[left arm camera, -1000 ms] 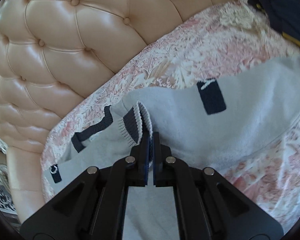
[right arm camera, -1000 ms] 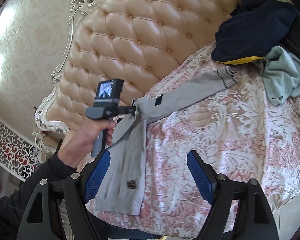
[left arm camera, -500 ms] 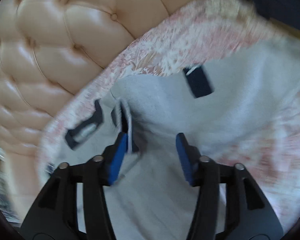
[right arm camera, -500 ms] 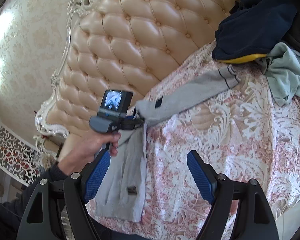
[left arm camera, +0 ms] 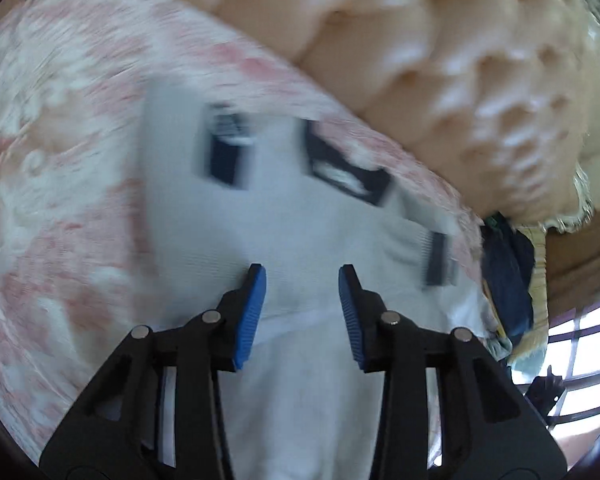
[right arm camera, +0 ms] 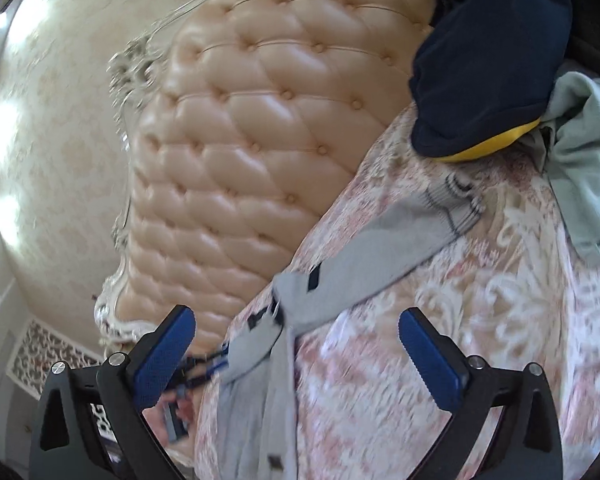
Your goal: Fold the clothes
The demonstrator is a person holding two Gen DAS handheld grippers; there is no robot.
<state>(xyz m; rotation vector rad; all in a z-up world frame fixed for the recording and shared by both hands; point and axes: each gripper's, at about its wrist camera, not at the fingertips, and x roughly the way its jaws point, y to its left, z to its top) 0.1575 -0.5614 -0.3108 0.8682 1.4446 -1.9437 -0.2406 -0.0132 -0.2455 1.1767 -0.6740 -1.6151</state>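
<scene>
A grey sweater with navy patches lies on the pink floral bedspread; the left wrist view is blurred. My left gripper hovers over its body, jaws apart and closing, with cloth below the pads but nothing pinched. In the right wrist view the sweater hangs over the bed's edge, and one sleeve stretches toward the clothes pile. My right gripper faces the sweater's shoulder, its jaws opening wide and empty. The left gripper shows there as a blur by the sweater's edge.
A tufted beige headboard rises behind the bed. A navy garment with yellow lining and a pale green one are heaped at the far right. Bare bedspread spreads right of the sweater. A window shows in the left wrist view.
The left gripper let go of the striped cuff, opened, then rolled and swung over the sweater's body. The right gripper opened wider and came closer to the sweater.
</scene>
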